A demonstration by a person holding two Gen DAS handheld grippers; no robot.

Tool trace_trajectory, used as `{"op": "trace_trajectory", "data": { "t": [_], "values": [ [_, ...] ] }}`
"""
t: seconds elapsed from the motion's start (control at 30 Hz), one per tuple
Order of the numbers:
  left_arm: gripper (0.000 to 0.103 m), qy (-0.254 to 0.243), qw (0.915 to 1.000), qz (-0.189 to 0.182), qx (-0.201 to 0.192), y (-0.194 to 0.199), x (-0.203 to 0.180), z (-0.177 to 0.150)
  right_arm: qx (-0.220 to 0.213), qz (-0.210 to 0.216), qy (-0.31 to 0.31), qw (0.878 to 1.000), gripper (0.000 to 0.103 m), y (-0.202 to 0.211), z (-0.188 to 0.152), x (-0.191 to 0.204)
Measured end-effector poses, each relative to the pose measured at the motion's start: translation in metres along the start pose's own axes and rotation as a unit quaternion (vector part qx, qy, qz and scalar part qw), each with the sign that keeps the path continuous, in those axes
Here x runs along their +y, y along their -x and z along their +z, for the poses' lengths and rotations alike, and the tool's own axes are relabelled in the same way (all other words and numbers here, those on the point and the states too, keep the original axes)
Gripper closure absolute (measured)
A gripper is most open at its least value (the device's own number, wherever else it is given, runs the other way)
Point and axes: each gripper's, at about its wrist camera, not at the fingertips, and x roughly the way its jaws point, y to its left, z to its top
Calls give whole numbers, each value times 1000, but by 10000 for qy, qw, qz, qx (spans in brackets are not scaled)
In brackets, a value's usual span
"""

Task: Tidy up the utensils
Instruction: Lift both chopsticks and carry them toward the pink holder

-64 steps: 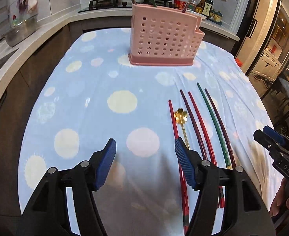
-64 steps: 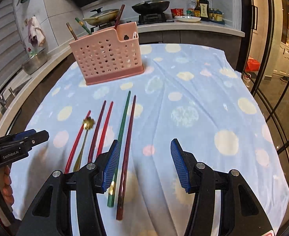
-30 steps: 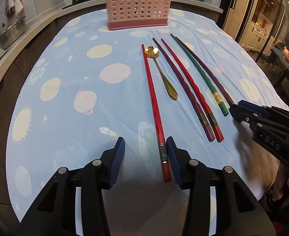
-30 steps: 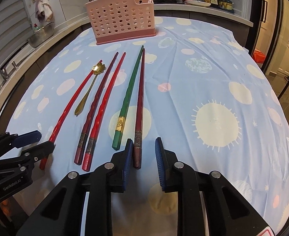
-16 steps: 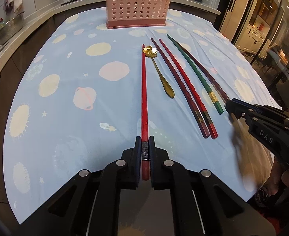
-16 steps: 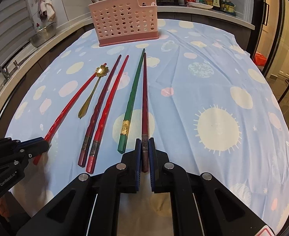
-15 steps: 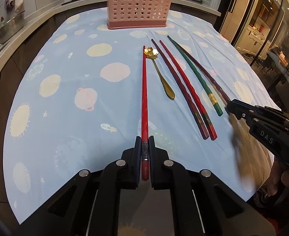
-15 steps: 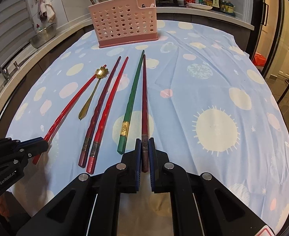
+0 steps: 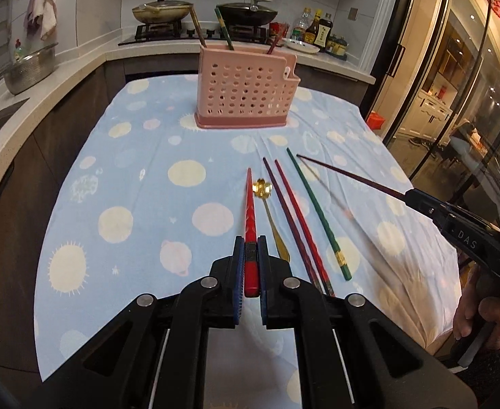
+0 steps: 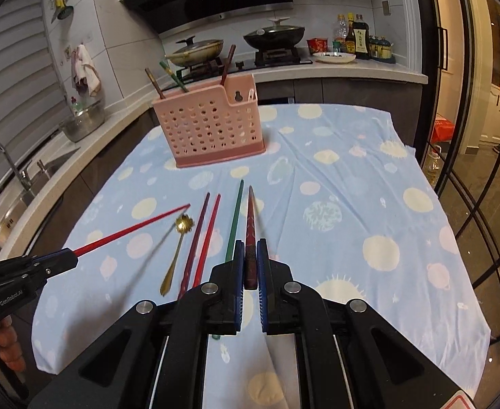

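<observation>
With my left jaws (image 9: pixel 250 266) clamped on a bright red chopstick (image 9: pixel 249 204) and my right jaws (image 10: pixel 250 269) on a dark maroon one (image 10: pixel 250 225), both off the bench, I must next carry them to the pink perforated plastic holder (image 9: pixel 246 92) at twelve o'clock.

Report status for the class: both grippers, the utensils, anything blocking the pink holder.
Left gripper shut on bright red chopstick. Right gripper shut on dark maroon chopstick. Both sticks lifted. Path to perforated pink plastic holder clear.
</observation>
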Motion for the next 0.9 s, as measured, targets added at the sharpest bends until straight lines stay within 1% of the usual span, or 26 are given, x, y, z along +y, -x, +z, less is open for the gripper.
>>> {"op": "trace_trajectory", "data": {
  "t": [0.2,0.3,0.67,0.9],
  "values": [
    [96,-115,9985,78,-527,14,-2,44,-481,87,16,9988,96,11,39,-1],
    [96,-145,9973,124,-708,16,-2,62,-663,106,38,9977,96,13,56,0],
    [96,-292,9932,234,-1102,14,-1,115,-1063,81,64,9943,96,9,108,1],
    [96,-319,9909,212,-1291,16,1,139,-1205,196,54,9925,96,6,128,5]
  ]
}}
